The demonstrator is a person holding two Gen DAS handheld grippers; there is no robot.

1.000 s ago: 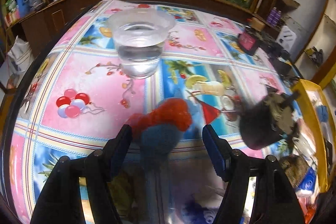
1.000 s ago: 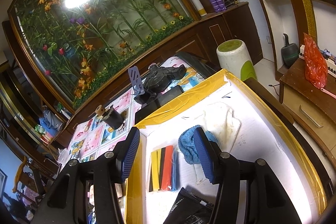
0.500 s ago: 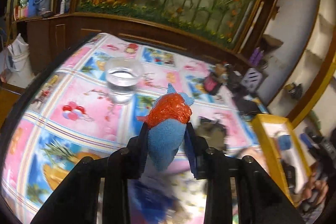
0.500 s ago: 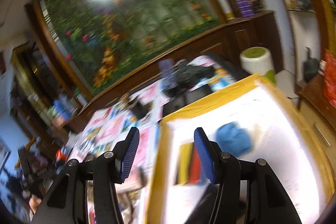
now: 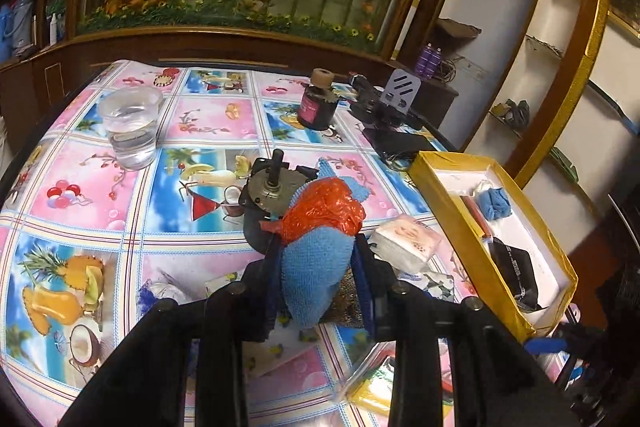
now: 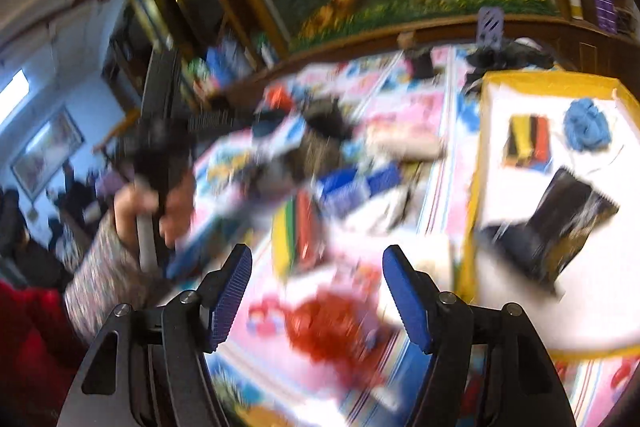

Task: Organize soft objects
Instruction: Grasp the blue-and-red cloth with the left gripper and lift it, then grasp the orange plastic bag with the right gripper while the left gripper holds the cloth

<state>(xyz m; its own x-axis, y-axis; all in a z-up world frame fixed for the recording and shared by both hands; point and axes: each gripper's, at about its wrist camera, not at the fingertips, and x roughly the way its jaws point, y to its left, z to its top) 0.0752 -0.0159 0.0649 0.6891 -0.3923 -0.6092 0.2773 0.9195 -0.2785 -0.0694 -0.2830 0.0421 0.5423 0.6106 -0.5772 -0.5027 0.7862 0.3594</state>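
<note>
Left wrist view: our left fingers [image 5: 316, 269] pinch a blue cloth [image 5: 314, 271] bundled with crumpled red plastic [image 5: 322, 207], held up above the tabletop [image 5: 120, 187]. Past it we see a dark motor [image 5: 268, 195] lying on the patterned cover, a cup [image 5: 130, 125] of water well off to the left, and a dark bottle [image 5: 318, 103] further back. To the right sits a yellow-rimmed box [image 5: 452, 223] with a white floor; inside it lie another blue cloth [image 5: 496, 203], a striped strip and a black pouch [image 5: 514, 271]. A white packet [image 5: 408, 241] rests on the tabletop between our bundle and the box.

Right wrist view is badly blurred. Our right fingers [image 6: 316, 301] stand spread with nothing between them, and they have just been opening wider. Below them we make out a red crumpled thing [image 6: 336, 327] on the tabletop; we cannot tell what it is. The box [image 6: 478, 187] lies to the right, holding its blue cloth, striped strip and black pouch. At left, our left hand [image 6: 148, 211] in a patterned sleeve [image 6: 100, 283] grips the handle of the other tool.
</note>
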